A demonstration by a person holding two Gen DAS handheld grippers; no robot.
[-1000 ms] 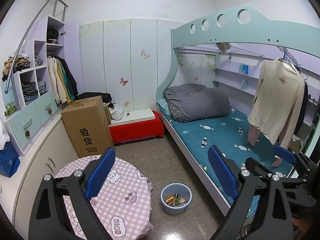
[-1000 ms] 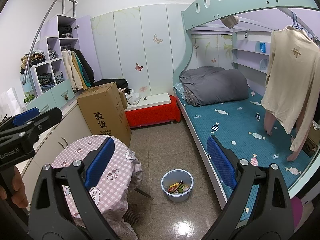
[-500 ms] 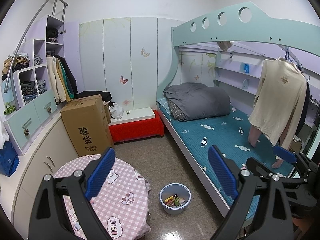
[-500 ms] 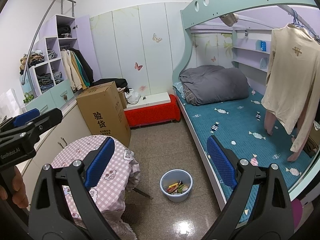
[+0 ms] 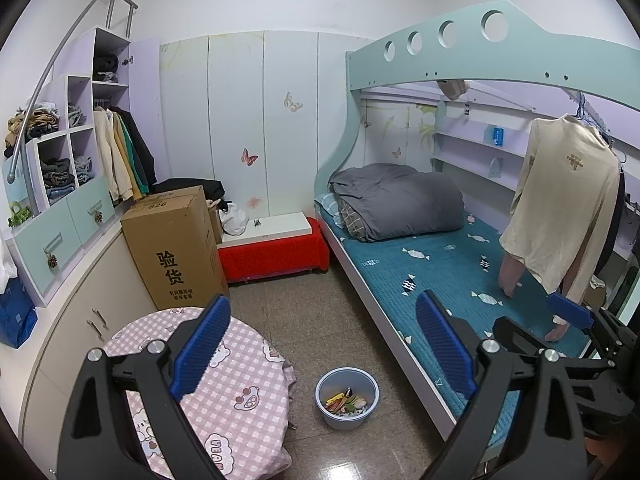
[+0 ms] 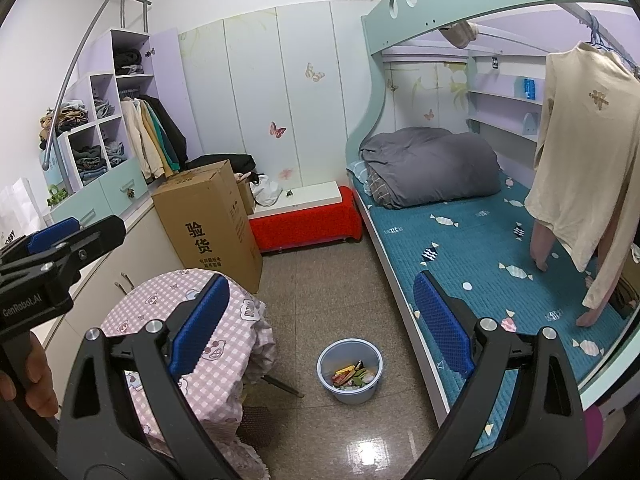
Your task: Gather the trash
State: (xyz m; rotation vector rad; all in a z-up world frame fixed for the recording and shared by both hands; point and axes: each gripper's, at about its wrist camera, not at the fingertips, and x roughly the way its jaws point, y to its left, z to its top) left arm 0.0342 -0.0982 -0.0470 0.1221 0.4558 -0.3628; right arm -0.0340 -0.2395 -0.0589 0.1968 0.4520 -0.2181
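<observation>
View backed off slightly; both claws, left (image 5: 324,350) and right (image 6: 320,326), spread, empty above bin (image 5: 347,397).

A bucket (image 5: 347,398) holding wrappers (image 5: 344,402) stands on the floor (image 5: 316,320) between a cloth-covered bench (image 5: 224,396), left, and a bunk bed (image 5: 444,276), right; a carton (image 5: 176,248) stands behind the bench.
</observation>
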